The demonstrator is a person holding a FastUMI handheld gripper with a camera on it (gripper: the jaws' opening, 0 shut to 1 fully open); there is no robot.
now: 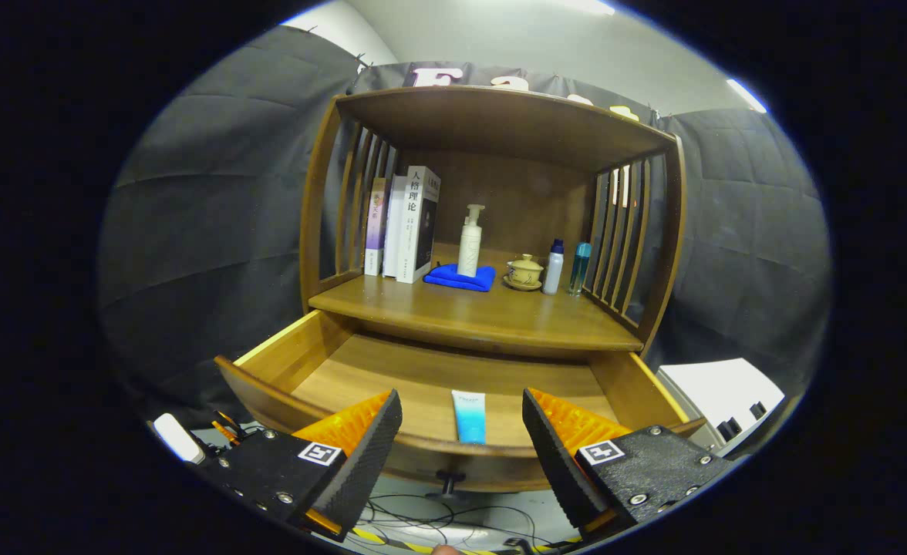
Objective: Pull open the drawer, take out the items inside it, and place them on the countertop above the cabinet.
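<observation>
The wooden cabinet [492, 231] stands against the booth wall, its drawer [284, 362] already pulled well out below the tabletop [469, 312]. That tabletop is crowded toward the back: three upright books [407, 223] on one side, a white pump bottle [470, 240] standing on a folded blue cloth [460, 277], a small lidded cup [524, 271], and two slim bottles [566, 267] by the slatted side. Only the front strip of the tabletop is bare, so a careless placement could knock the pump bottle or the slim bottles over.

In the drawer a single blue-and-white tube [468, 416] lies flat on the floor, its lower end tight against the inside of the front wall. The claw [463, 439] hovers wide open and empty, in front of the drawer, with the tube showing between its fingers. The risk, as I judge it, is that the fingers strike the front wall on the way down, or skid off the flat, slick tube and push it deeper instead of gripping it.
</observation>
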